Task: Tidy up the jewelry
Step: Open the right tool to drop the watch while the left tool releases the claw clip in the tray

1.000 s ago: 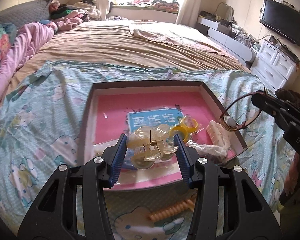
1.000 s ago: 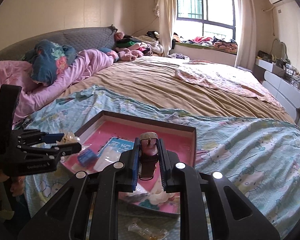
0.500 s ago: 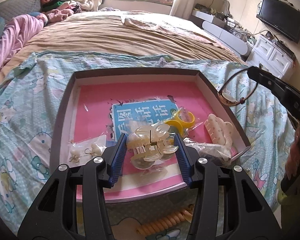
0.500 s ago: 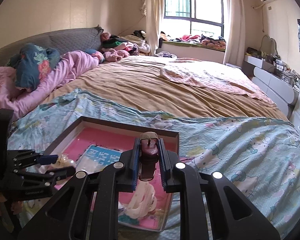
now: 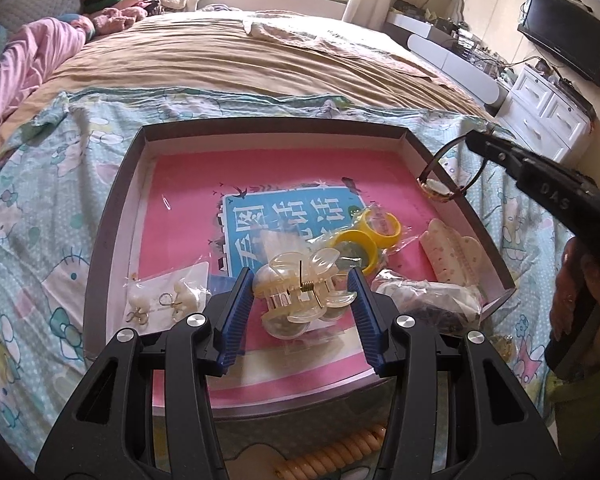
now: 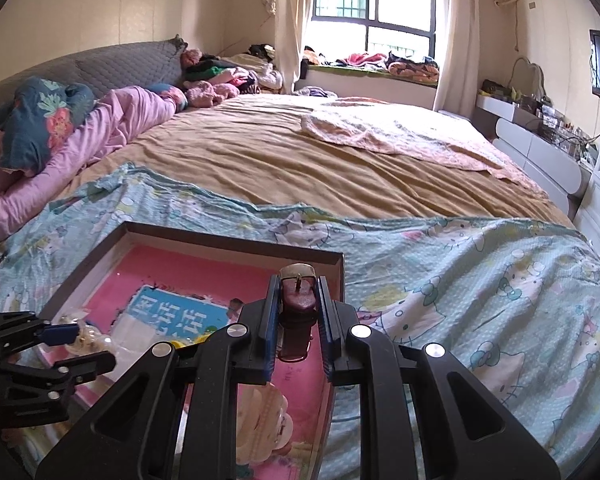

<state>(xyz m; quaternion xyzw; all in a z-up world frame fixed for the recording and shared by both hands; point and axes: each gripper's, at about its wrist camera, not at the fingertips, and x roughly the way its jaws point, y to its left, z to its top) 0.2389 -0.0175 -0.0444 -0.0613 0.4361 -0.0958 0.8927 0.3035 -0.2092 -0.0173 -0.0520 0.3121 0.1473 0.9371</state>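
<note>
My left gripper [image 5: 302,292] is shut on a translucent cream hair claw clip [image 5: 300,288] and holds it over the near part of a dark-rimmed tray [image 5: 268,124] with a pink floor. From the right, my right gripper [image 5: 476,144] reaches over the tray's right rim, with a brown-strapped wristwatch [image 5: 440,190] hanging from it. In the right wrist view the right gripper [image 6: 298,308] is shut on the watch strap [image 6: 298,300] near its buckle, above the tray [image 6: 228,242]. The left gripper [image 6: 74,346] shows at the lower left with the clip [image 6: 88,336].
In the tray lie a bag of yellow rings [image 5: 364,236], a bag of earrings [image 5: 164,300], a cream hair clip [image 5: 452,256] and a bag with dark pieces [image 5: 428,304]. An orange coil hair tie [image 5: 332,452] lies on the cartoon-print sheet [image 5: 40,208] before the tray.
The left gripper has sunk closer over the tray, still holding the clip. The right gripper has carried the watch in toward the tray's right rim.
</note>
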